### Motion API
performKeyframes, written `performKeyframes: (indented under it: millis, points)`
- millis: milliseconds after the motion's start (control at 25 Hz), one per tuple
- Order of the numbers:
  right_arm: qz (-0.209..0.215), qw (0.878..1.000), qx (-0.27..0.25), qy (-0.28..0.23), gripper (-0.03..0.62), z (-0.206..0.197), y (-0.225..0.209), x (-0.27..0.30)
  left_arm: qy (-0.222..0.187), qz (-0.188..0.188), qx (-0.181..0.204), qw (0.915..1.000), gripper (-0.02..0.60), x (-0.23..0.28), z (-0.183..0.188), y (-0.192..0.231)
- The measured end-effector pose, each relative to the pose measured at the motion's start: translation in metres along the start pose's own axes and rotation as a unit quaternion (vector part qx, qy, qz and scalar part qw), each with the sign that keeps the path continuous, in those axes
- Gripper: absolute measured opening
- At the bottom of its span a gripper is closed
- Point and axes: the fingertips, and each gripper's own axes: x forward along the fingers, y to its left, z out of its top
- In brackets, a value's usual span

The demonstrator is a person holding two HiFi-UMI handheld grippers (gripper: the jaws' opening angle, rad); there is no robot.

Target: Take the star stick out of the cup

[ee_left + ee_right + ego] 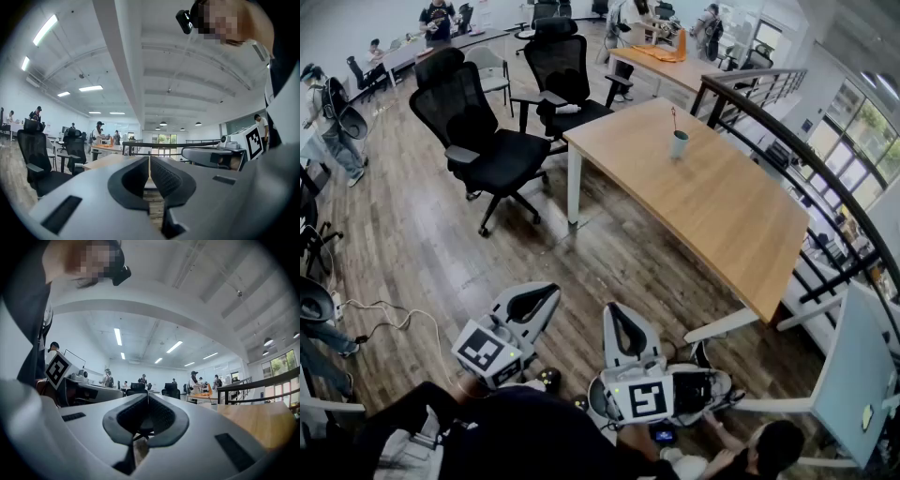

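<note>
A pale green cup (pixel 679 144) stands on the far part of a long wooden table (pixel 722 216), near its middle. A thin star stick (pixel 673 117) rises upright out of the cup. Both grippers are held low over the wooden floor, well short of the table. The left gripper (pixel 551 292) points up and to the right, jaws pressed together with nothing between them. The right gripper (pixel 613 308) hangs beside it, also shut and empty. In the left gripper view the left gripper (pixel 149 160) aims toward the table edge. The right gripper (pixel 148 397) has the table (pixel 255 420) at its right.
Two black office chairs (pixel 476 131) (pixel 561 77) stand left of the table. A dark stair railing (pixel 787 131) curves along its right side. A white desk (pixel 862 375) sits at the lower right. Cables (pixel 384 314) lie on the floor at left. People stand far off.
</note>
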Motion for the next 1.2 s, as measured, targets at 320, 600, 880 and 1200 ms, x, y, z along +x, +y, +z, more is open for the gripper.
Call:
performKeyframes:
  millis: [320, 600, 880, 1200]
  points:
    - [-0.002, 1.000, 0.000, -0.006, 0.021, -0.001, -0.014, -0.018, 0.000, 0.006, 0.006, 1.0000, 0.023, 0.005, -0.003, -0.016]
    - [-0.018, 1.000, -0.012, 0.015, 0.023, -0.012, -0.027, -0.056, 0.002, -0.015, 0.006, 0.9999, 0.023, 0.019, -0.009, -0.058]
    - [-0.043, 0.999, -0.002, 0.017, 0.023, -0.015, -0.035, -0.089, 0.010, -0.052, 0.019, 0.9984, 0.023, 0.033, -0.013, -0.098]
    - [-0.077, 0.997, 0.001, 0.024, 0.023, -0.012, -0.065, -0.092, 0.011, -0.084, 0.006, 0.9964, 0.023, 0.063, -0.015, -0.104]
